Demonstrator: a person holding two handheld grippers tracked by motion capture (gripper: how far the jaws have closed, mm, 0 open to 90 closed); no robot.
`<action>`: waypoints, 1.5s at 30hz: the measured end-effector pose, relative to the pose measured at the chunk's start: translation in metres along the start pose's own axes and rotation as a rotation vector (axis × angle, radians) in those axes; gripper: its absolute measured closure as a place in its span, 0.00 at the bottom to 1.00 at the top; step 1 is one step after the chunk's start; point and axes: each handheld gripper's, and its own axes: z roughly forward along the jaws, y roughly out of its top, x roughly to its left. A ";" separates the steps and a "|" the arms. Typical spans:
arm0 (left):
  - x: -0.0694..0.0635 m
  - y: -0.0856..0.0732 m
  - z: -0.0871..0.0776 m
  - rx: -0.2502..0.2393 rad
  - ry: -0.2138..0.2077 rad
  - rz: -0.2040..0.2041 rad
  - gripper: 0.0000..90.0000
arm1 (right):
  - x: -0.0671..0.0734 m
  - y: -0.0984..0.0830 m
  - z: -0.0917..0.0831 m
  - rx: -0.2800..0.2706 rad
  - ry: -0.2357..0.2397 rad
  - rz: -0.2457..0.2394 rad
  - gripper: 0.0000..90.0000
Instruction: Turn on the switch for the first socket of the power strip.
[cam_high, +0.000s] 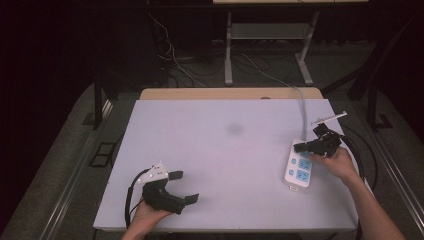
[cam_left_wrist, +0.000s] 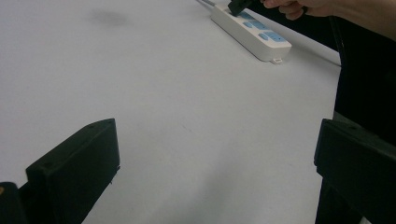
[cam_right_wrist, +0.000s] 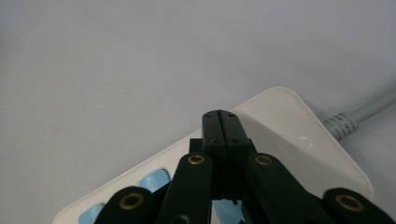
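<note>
Right gripper view has the right gripper (cam_right_wrist: 223, 122) pressed closed, empty, its tips over the power strip (cam_right_wrist: 299, 135) just beneath; left gripper (cam_high: 181, 186) gapes wide, well apart. Pushing off-centre could skid the light strip across the table (cam_high: 220, 150)

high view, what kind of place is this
Probably a lab or workshop set up for recording. A plain white table bearing a white power strip with blue sockets stands on grey carpet, with loose cables and a metal stand's legs against a dark backdrop.
</note>
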 end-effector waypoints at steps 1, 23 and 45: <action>0.000 0.000 0.000 0.000 0.000 0.000 0.00 | 0.001 0.001 0.000 0.008 -0.010 -0.007 1.00; 0.000 0.000 0.002 0.008 -0.010 -0.003 0.00 | 0.006 0.006 -0.009 0.020 -0.017 -0.015 1.00; -0.001 0.000 0.002 0.000 -0.013 -0.004 0.00 | 0.026 0.005 -0.042 -0.065 -0.038 0.028 1.00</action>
